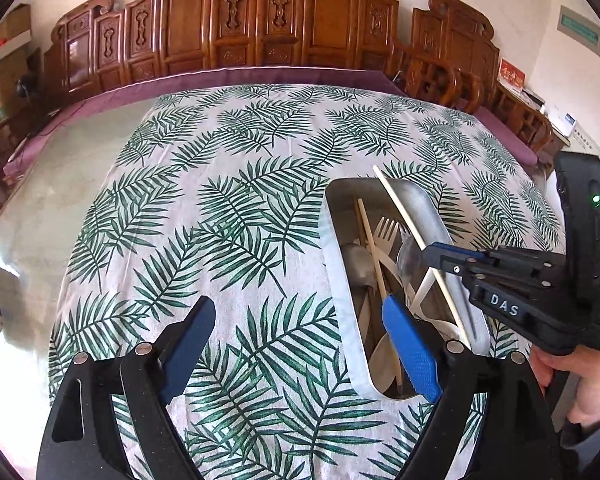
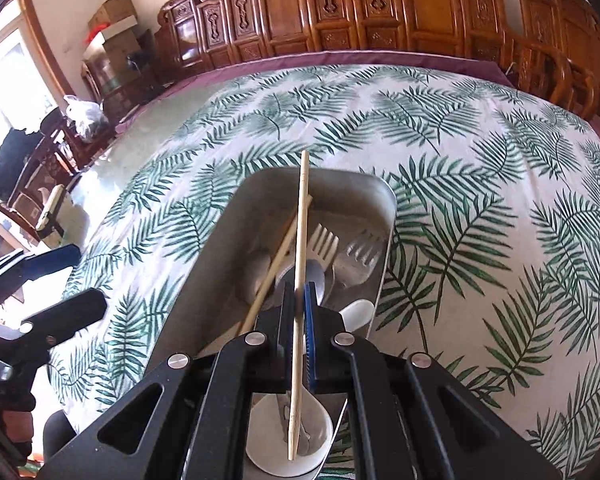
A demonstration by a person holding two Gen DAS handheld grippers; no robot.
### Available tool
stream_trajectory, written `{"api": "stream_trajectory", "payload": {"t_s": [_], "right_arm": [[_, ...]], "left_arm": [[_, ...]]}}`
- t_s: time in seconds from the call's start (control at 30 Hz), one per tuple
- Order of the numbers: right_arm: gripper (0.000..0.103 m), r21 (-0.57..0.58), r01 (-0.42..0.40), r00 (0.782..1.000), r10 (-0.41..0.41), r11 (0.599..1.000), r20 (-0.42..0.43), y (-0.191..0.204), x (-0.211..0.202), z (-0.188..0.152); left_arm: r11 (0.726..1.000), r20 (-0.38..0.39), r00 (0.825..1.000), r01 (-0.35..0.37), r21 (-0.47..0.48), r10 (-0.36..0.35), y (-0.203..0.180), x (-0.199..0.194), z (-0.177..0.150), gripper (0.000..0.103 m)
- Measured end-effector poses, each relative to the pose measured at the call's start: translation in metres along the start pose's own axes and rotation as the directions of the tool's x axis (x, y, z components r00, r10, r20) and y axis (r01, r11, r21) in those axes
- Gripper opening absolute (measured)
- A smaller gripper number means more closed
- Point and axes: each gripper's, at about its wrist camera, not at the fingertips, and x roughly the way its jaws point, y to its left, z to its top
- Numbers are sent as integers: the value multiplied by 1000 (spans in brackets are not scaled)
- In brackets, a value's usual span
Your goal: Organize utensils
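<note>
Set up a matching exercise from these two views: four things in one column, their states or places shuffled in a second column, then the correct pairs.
Things:
1. Right gripper
2. Left gripper
3. Second wooden chopstick
4. Pale plastic fork

States or places:
A. Open, holding nothing, above the leaf-print tablecloth
B. Lying slanted inside the rectangular metal tray
C. Shut on a long wooden chopstick
D. Tines pointing toward the tray's far end

Pairs: 1-C, 2-A, 3-B, 4-D
</note>
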Motion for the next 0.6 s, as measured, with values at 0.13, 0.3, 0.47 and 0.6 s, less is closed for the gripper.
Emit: {"api": "stream_trajectory", "payload": {"t_s": [0.13, 0.3, 0.47, 0.6], "right_arm": [[6, 13, -27, 1000, 27, 1000, 3, 0, 0, -3], [7, -2, -62, 998, 62, 998, -9, 11, 4, -4], [7, -35, -73, 997, 72, 997, -23, 19, 6, -9], [7, -62, -80, 997, 80, 995, 3, 19, -5, -12]], "left_arm": [[1000, -3, 1000, -6, 4, 6, 1, 2, -1, 82], [1000, -8, 1000, -12, -9, 12, 5, 4, -1, 82], [1000, -6, 1000, -16, -8, 16, 6, 2, -1, 82], [1000, -1, 1000, -15, -9, 15, 4, -1, -1, 82]]}}
